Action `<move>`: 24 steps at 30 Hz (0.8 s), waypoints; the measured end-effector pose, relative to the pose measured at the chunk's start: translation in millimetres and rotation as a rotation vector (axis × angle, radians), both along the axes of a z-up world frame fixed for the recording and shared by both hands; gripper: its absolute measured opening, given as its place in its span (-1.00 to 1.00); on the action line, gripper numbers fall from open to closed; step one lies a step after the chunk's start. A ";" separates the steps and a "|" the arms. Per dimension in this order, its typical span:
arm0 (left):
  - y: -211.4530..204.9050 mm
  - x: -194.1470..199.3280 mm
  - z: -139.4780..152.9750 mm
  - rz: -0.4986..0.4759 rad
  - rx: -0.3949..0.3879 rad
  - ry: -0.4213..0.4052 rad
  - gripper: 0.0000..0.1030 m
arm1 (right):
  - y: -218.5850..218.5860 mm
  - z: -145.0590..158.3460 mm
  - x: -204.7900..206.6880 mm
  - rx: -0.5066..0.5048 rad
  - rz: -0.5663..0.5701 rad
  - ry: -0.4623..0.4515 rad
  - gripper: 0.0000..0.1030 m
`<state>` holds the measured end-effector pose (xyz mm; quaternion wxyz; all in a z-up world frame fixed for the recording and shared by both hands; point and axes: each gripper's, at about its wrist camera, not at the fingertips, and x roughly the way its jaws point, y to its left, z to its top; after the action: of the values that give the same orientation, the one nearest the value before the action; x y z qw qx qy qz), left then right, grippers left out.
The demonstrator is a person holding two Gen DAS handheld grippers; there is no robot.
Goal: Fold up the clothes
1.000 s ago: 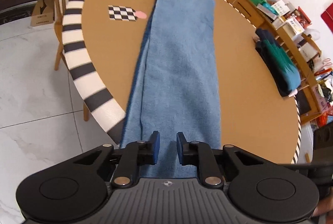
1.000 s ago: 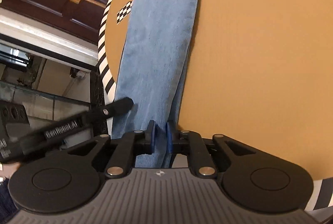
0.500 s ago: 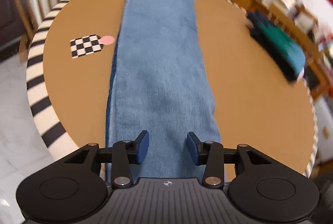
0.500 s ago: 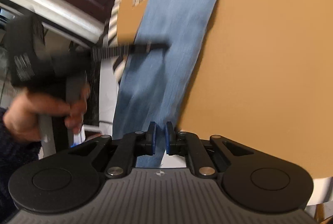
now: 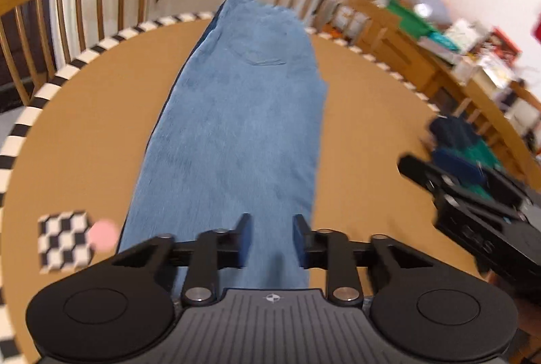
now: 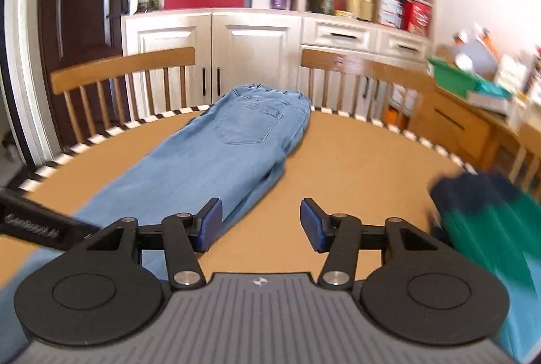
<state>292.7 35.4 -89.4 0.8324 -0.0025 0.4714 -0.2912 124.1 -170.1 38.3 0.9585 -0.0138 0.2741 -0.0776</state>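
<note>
A pair of light blue jeans (image 5: pixel 236 134) lies lengthwise on the round brown table (image 5: pixel 368 134), legs folded one on the other, waistband at the far edge. It also shows in the right wrist view (image 6: pixel 216 161). My left gripper (image 5: pixel 272 240) is open and empty, above the jeans' lower legs. My right gripper (image 6: pixel 260 223) is open and empty, over bare table just right of the jeans. The right gripper's body shows in the left wrist view (image 5: pixel 473 211); the left gripper's finger shows in the right wrist view (image 6: pixel 40 223).
A folded stack of dark blue and green clothes (image 6: pixel 487 222) lies at the table's right edge. A checkerboard marker (image 5: pixel 64 240) with a pink dot lies left of the jeans. Wooden chairs (image 6: pixel 125 83) stand behind the table; a cluttered side table (image 6: pixel 473 113) is at right.
Both grippers have let go of the jeans' leg ends and opened. Both have moved forward over the table and levelled out, the right one swinging off the jeans to their right side.
</note>
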 end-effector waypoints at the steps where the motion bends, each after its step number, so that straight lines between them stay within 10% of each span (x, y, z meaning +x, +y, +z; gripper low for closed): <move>1: -6.1 10.9 -6.6 0.014 0.020 0.018 -0.64 | -6.0 -9.6 20.0 -0.021 0.004 0.019 -0.01; 5: -6.4 33.3 -21.3 0.036 0.063 0.050 -0.94 | -18.1 -46.2 88.8 -0.029 0.001 0.076 -0.10; 16: 4.9 50.9 -24.5 0.035 0.003 0.154 -0.94 | -32.1 -82.5 171.7 0.004 -0.089 0.088 -0.02; 19: 8.6 50.6 -27.9 0.040 -0.006 0.167 -0.94 | -20.3 -84.2 173.2 -0.025 -0.003 0.072 -0.79; 21: 11.5 49.0 -28.2 0.043 -0.010 0.172 -0.94 | -0.7 -82.2 163.0 -0.203 0.067 0.028 -0.88; 24: 9.6 49.0 -29.4 0.045 -0.004 0.171 -0.94 | -23.8 -72.4 157.2 -0.058 -0.010 0.014 -0.90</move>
<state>341.7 45.0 -118.9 0.7955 -0.0399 0.5400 -0.2722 281.3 -194.0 -34.1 0.9553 -0.0405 0.2784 -0.0903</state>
